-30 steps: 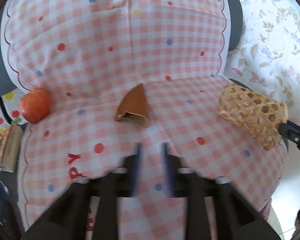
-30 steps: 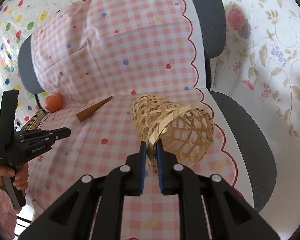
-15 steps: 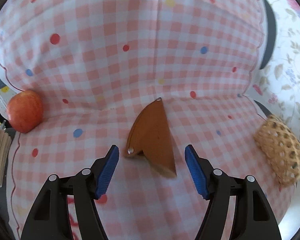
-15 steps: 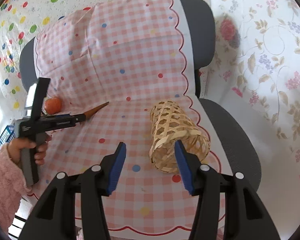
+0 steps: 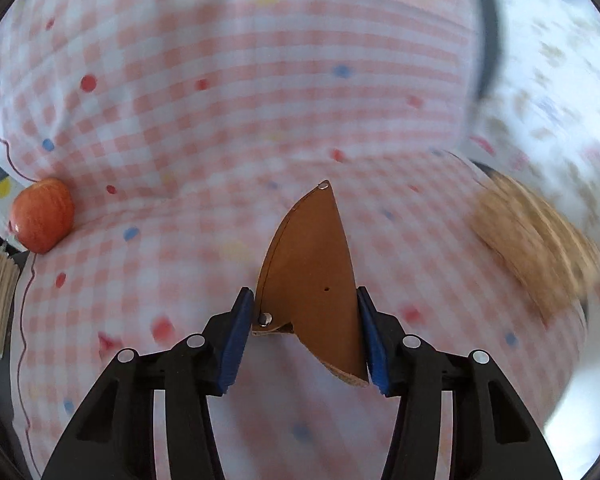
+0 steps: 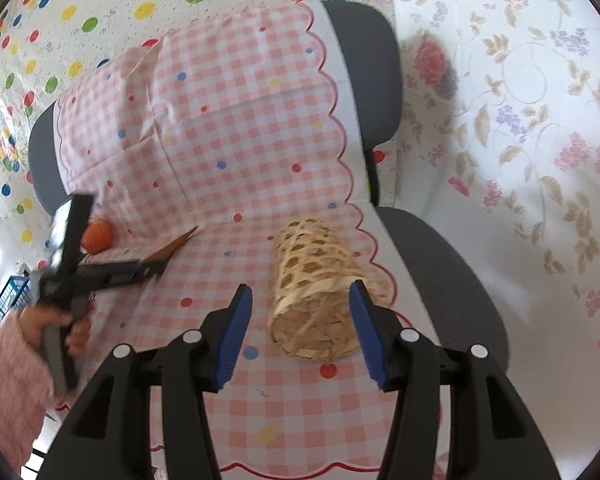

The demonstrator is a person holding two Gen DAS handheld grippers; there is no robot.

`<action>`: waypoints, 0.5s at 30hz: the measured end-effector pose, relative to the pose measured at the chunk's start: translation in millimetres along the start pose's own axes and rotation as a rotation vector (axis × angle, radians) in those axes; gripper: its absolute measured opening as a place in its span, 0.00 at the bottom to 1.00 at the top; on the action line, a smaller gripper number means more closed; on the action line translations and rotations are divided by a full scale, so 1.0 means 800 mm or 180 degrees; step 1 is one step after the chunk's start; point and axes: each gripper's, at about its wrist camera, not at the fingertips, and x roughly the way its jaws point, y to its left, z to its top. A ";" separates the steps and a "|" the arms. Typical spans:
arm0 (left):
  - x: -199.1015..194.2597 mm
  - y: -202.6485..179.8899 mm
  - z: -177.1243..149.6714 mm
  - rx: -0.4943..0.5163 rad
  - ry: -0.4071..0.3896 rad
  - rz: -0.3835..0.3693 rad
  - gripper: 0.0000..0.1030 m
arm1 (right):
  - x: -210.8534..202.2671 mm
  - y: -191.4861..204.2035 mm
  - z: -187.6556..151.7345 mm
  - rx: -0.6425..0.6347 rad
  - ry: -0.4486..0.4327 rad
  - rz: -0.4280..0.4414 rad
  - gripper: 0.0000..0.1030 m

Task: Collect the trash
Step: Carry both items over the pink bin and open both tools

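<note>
Left wrist view: left gripper (image 5: 306,330) jaws, just closing, flank the brown leather scrap (image 5: 312,280), apparently touching it. Right gripper (image 6: 298,332) jaws are released, the woven basket (image 6: 316,296) lying between them. Nothing is binned yet.

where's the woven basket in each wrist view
Left wrist: the woven basket is blurred at the right edge, right of the brown leather piece.
Right wrist: it lies on its side at centre, beyond the right gripper.
Shared landmark: the apple, at the seat's left edge.
</note>
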 end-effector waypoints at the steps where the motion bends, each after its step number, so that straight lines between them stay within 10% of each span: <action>1: -0.011 -0.014 -0.014 0.0095 -0.0010 -0.0045 0.50 | -0.001 -0.004 -0.002 0.0022 0.0014 -0.0029 0.49; 15: -0.047 -0.076 -0.071 0.0281 -0.0031 -0.0095 0.66 | 0.028 -0.038 -0.035 -0.0051 0.0286 -0.0280 0.49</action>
